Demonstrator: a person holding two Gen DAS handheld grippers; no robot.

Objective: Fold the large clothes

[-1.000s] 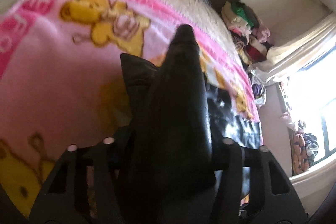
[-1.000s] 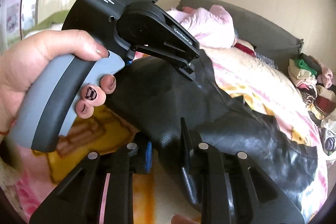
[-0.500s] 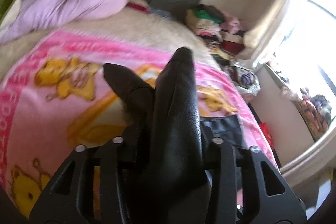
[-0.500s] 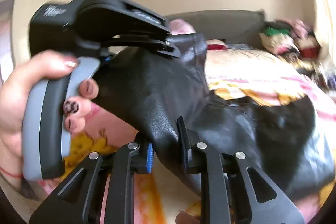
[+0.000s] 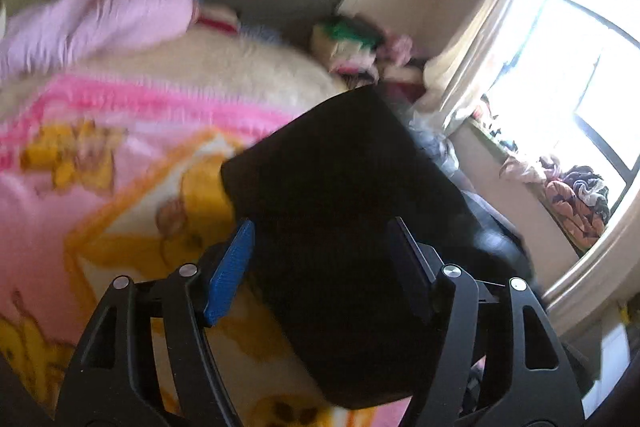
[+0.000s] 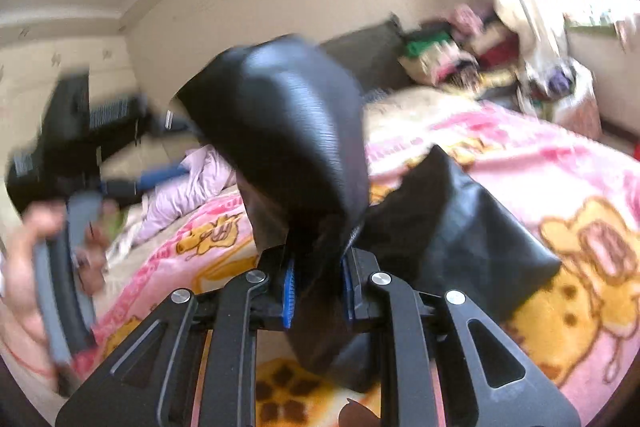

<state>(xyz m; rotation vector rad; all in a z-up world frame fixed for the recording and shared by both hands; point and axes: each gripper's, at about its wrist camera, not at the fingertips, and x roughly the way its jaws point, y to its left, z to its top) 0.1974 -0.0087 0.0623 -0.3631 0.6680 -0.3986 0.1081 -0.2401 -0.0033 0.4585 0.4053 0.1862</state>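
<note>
The black leather garment point(image 6: 288, 147) is held above the bed point(image 6: 560, 163), and its free end lies on the pink blanket point(image 5: 100, 195) to the right of the right hand-held gripper point(image 6: 318, 283). This hand-held gripper is clenched on a bunched fold and points slightly downward. The left hand-held gripper point(image 5: 320, 267) has just been opening; the garment is seen between its spread jaws, apparently released. The right hand is therefore judged the nearer one for the coming fold.
</note>
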